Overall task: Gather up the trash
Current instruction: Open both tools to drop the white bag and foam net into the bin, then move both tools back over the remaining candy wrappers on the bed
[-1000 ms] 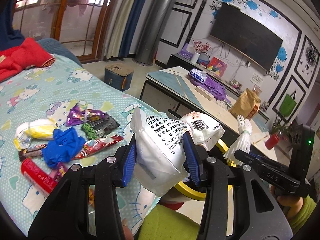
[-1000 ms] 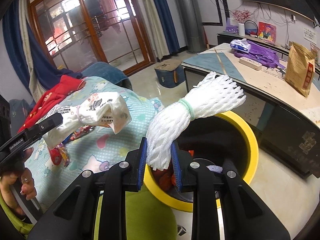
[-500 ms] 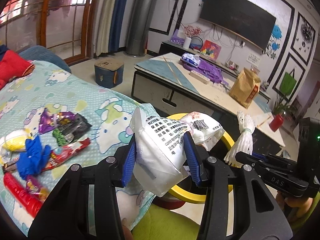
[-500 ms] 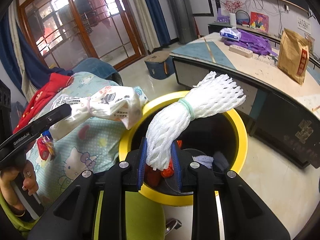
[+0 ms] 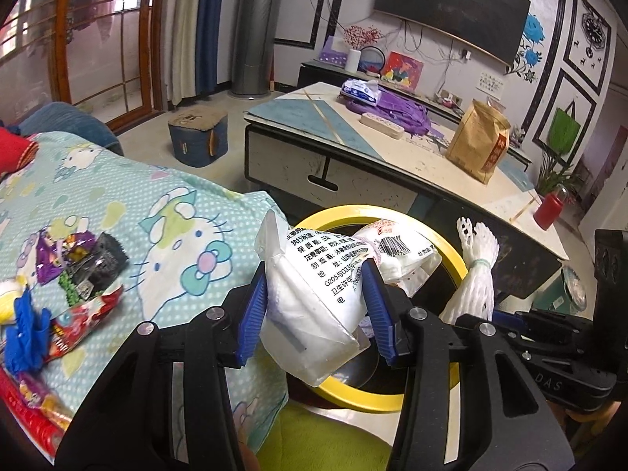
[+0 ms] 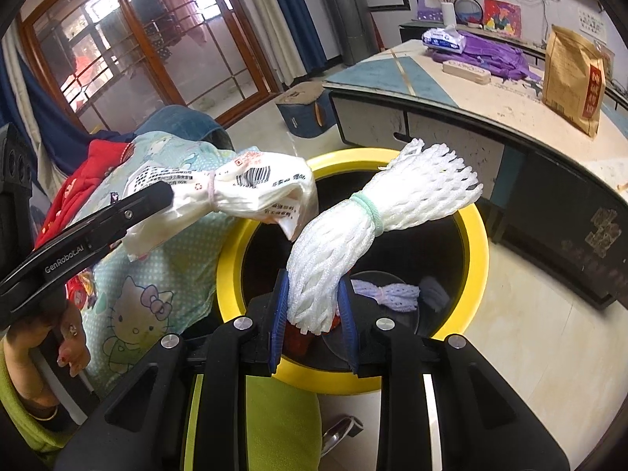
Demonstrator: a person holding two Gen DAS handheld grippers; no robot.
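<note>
We see the left claw [image 5: 316, 310] pinching a white plastic bag [image 5: 314, 302] and the right claw [image 6: 314, 314] pinching a foam net [image 6: 353, 235], both above the yellow-rimmed bin [image 6: 477, 235].

Bin [image 6: 477, 231] on floor btwn bed [image 5: 165, 212] & table [image 6: 490, 90]; wrappers [image 5: 78, 267] on bed.

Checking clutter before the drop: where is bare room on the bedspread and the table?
The bedspread is bare between the wrapper pile and the yellow bin. The table is bare at its blue near corner; purple cloth and a brown bag crowd the rest.
</note>
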